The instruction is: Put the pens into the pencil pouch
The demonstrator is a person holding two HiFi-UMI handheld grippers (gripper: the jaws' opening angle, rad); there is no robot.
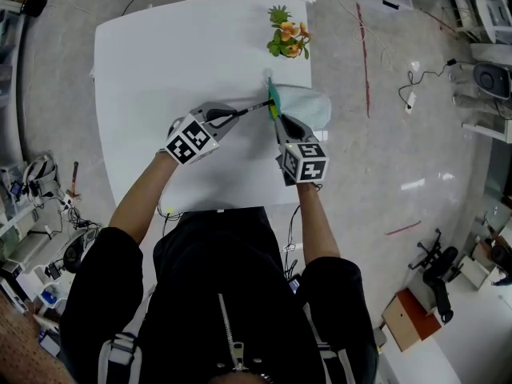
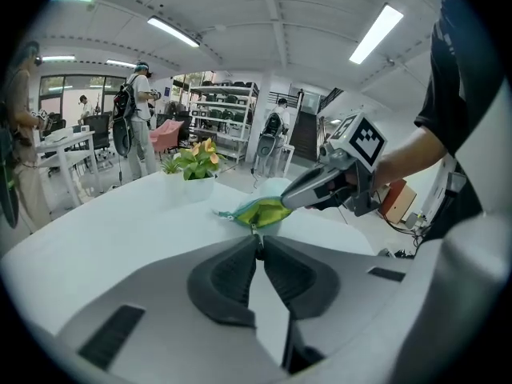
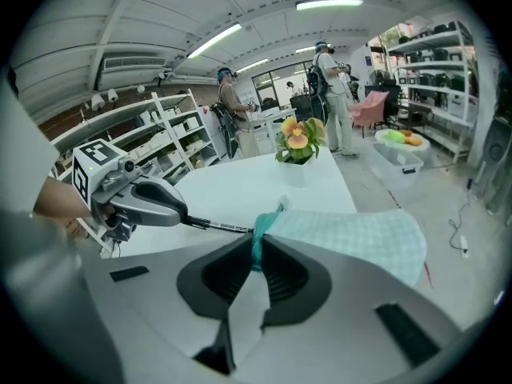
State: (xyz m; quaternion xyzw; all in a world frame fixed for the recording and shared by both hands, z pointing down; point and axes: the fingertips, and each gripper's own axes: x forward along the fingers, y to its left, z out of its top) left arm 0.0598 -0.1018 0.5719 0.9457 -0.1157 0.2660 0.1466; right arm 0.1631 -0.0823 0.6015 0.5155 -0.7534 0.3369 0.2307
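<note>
We clamp the right gripper (image 1: 277,118) on the pencil pouch (image 1: 310,109) rim and the left gripper (image 1: 238,114) on a pen (image 1: 254,108), its tip at the pouch opening.

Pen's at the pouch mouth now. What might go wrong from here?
1. The left gripper pinches the black pen only by its end, so the pen may pivot if its tip bumps the rim.
2. The right gripper grips just a thin strip of the pencil pouch edge. A push could pull it free.
3. The pouch seems to lie at the table edge and might slide off.
</note>
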